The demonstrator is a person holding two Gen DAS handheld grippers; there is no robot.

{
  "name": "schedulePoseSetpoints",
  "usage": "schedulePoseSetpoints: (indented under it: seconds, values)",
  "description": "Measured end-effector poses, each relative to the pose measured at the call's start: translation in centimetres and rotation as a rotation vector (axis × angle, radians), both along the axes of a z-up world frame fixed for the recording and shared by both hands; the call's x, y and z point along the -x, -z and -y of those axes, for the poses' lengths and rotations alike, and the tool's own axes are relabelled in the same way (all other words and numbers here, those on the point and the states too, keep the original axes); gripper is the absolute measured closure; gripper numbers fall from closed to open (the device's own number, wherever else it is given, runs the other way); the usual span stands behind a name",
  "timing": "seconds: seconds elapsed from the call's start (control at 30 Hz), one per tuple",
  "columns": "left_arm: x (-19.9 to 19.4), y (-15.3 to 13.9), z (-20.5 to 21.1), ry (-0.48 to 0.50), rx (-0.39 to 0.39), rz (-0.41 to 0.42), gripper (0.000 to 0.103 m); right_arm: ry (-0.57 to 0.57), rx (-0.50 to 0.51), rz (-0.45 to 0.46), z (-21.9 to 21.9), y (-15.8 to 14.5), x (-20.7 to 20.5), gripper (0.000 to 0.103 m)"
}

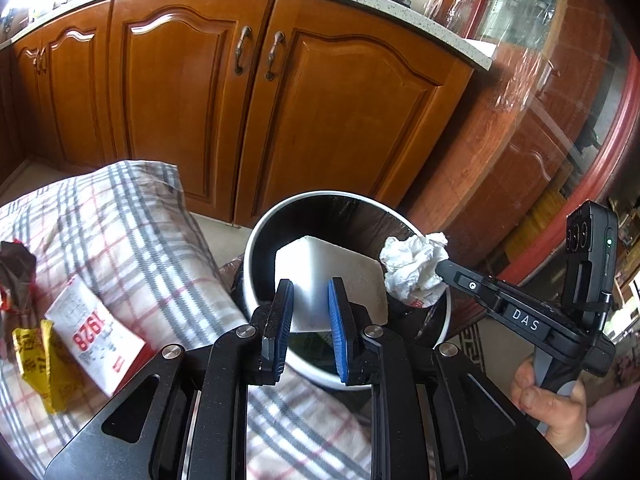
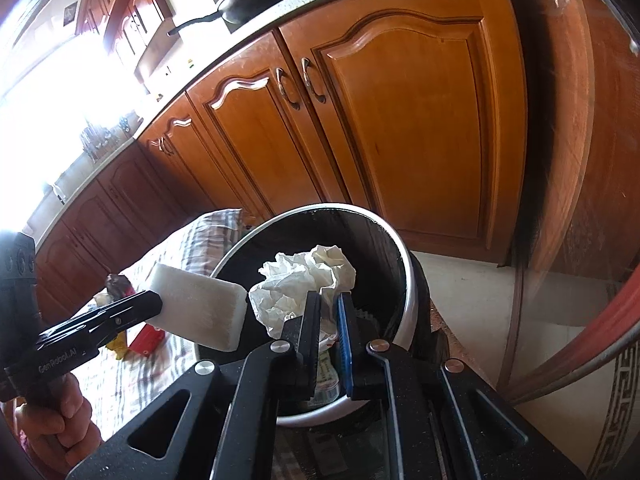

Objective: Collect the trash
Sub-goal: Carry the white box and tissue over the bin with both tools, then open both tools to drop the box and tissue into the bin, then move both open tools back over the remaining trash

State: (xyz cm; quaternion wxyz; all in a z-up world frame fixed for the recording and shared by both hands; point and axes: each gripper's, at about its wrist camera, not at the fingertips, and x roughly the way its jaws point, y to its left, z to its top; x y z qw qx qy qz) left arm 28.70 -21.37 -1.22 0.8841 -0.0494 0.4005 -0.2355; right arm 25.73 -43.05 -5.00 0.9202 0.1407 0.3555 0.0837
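Holding both pieces of trash right over the bin here. Your left hand-held gripper (image 1: 310, 308) is clamped on a white foam block (image 1: 332, 276), pinching it at its near corner, and the block hangs above the open mouth of the trash bin (image 1: 256, 240). Your right hand-held gripper (image 2: 329, 312) is closed tight on a crumpled white tissue (image 2: 304, 280), jaws narrow with the paper bunched between the blue pads, and that wad also sits over the bin opening, just right of the foam block. In the right wrist view the foam block (image 2: 200, 312) and the tissue are just beside each other, nearly touching.

The bin is round with a white rim and a dark liner, standing on the floor right against the edge of the tabletop (image 1: 160, 248), which has a checked cloth over it. Some packaging is already lying down in the bottom of the bin, but it's too dark to say what.

More trash is left on the cloth, well to the left of the bin: a white paper slip with red numbers (image 1: 94, 330), a yellow wrapper (image 1: 36, 364) near it, and a dark crumpled wrapper (image 1: 14, 276) at the far left edge.

Behind it all are wooden kitchen cabinets (image 1: 208, 100).
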Motion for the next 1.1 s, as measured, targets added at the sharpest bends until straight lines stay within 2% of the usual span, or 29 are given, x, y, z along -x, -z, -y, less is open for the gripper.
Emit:
schedulePoseSetpoints:
  seconds: [0.13,0.17,0.2,0.27,0.33,0.37,0.4,0.43,0.5,0.6,1.1]
  values:
    - [-0.2,0.1,0.9,0.024,-0.004,-0.015,0.081,0.002,0.004,-0.009,0.2,0.1,-0.7,0.089]
    - [-0.2,0.2,1.0,0.023,-0.009,-0.016,0.077,0.002,0.003,-0.006,0.3,0.1,-0.9,0.085]
    - [-0.2,0.2,1.1,0.023,-0.012,-0.021,0.070,0.008,0.006,-0.004,0.4,0.1,-1.0,0.073]
    - [0.1,0.3,0.9,0.016,-0.005,-0.021,0.061,0.017,0.001,0.000,0.6,0.1,-1.1,0.056]
    - [0.4,0.4,0.5,0.013,0.003,-0.022,0.058,0.018,-0.017,0.008,0.9,0.1,-0.9,0.052]
    - [0.6,0.4,0.3,0.009,0.004,-0.023,0.054,0.017,-0.023,0.011,0.9,0.1,-0.8,0.051]
    - [0.9,0.4,-0.1,0.003,0.006,-0.023,0.047,0.019,-0.028,0.013,0.9,0.1,-0.6,0.047]
    - [1.3,0.4,-0.4,-0.002,0.009,-0.021,0.043,0.020,-0.038,0.016,0.9,0.1,-0.3,0.044]
    - [2.4,0.3,-1.4,-0.015,0.014,0.002,0.037,0.016,-0.052,0.026,0.9,0.1,0.3,0.028]
    - [4.0,0.2,-3.3,-0.048,0.019,0.018,0.033,0.005,-0.060,0.046,0.2,0.0,1.7,0.016]
    - [10.0,1.4,-13.9,-0.232,0.020,0.018,0.033,-0.126,-0.076,0.060,-6.2,0.0,6.9,0.013]
